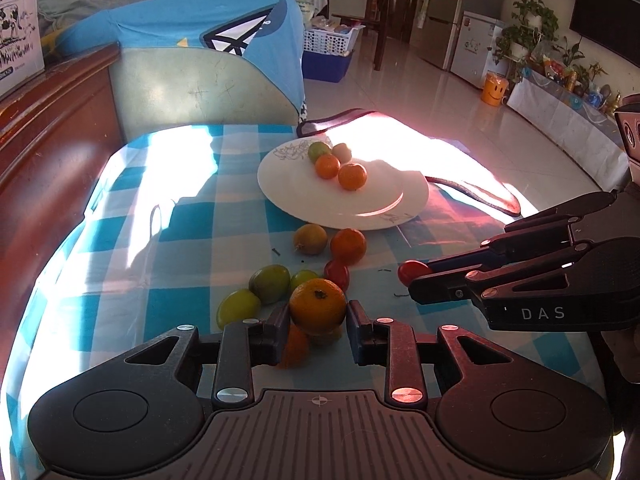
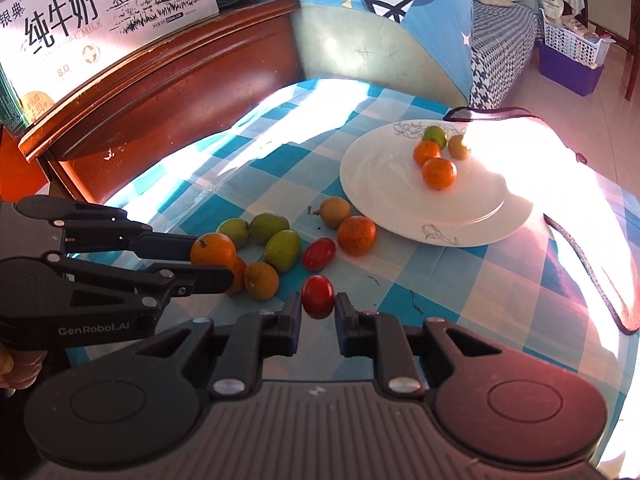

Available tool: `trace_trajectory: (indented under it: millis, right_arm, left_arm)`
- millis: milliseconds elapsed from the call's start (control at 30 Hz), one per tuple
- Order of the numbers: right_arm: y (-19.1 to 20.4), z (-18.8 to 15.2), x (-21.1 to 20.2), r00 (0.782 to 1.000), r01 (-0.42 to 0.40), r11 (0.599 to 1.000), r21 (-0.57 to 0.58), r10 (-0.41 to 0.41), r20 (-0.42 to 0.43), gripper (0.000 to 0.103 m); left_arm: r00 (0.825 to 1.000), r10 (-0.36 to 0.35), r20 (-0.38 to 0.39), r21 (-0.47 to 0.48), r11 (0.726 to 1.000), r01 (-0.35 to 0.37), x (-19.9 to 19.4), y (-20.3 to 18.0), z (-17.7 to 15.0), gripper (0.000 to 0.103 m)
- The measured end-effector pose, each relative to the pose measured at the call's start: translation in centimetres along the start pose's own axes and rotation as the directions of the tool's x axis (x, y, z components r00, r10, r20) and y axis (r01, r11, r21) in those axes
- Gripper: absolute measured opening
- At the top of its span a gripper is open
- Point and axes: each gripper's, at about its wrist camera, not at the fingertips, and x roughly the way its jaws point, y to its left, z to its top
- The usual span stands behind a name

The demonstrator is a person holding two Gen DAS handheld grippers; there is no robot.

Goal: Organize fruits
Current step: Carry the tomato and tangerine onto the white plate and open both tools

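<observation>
Left gripper (image 1: 318,312) clamped on an orange (image 1: 317,305), pads pressing both sides, fruit lifted clear of the checked tablecloth (image 1: 180,248); right gripper (image 2: 318,306) pinched tight on a small red tomato (image 2: 317,295), also held off the cloth. White plate (image 1: 304,196) sits further back on the table, holding two oranges, a green fruit and a brownish one, all clustered near its far side. Loose pile on the cloth between grippers and plate: three green fruits (image 2: 282,250), a second tomato (image 2: 319,254), an orange (image 2: 356,235) just beside the plate rim, two brownish fruits, plus another orange partly hidden behind the left gripper's fingers. Milk carton box (image 2: 80,28) on the wooden ledge at left.
</observation>
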Motion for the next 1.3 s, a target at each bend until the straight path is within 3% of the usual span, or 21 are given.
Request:
trace_trajectory:
  millis: [533, 1300]
  right_arm:
    - [-4.3, 3.5, 0.2, 0.997, 0.057, 0.998, 0.014, -0.058, 0.059, 0.018]
    - [-8.0, 5.3, 4.1, 0.994, 0.103, 0.989, 0.107, -0.105, 0.015, 0.018]
  left_arm:
    - [0.999, -0.02, 0.024, -0.01, 1.0, 0.021, 4.1, -0.2, 4.7, 0.028]
    - [1.0, -0.012, -0.028, -0.016, 1.0, 0.012, 11.0, 0.2, 8.0, 0.028]
